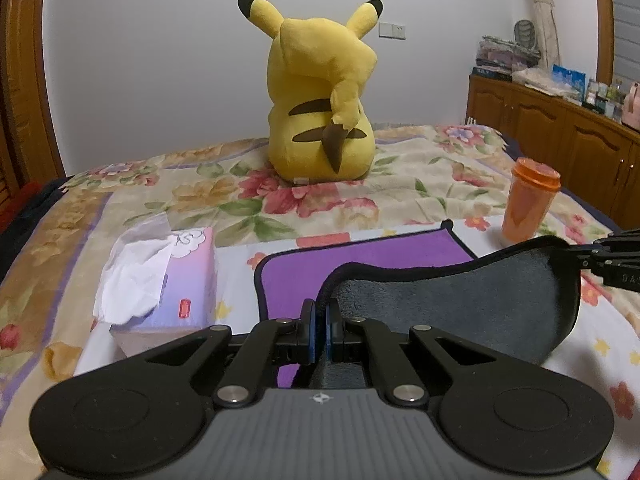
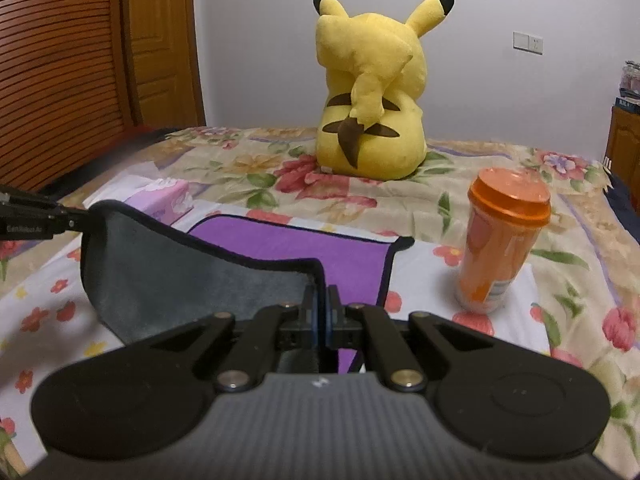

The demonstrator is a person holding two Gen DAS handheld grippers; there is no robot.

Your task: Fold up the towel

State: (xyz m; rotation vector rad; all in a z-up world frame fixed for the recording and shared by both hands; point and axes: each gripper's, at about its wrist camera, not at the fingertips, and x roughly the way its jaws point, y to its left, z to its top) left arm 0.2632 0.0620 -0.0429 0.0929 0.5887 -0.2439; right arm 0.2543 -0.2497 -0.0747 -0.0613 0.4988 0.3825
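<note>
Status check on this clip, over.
Left gripper and right gripper both shut on towel near corners, lifted. Tissue box left, orange cup right, both clear.

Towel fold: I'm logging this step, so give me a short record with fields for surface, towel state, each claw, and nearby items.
surface: bed with floral sheet
towel: purple side up, near edge lifted, grey underside showing
left claw: shut on towel's near left corner
right claw: shut on towel's near right corner
left of towel: tissue box
right of towel: orange cup, upright
behind: yellow plush, back turned
</note>
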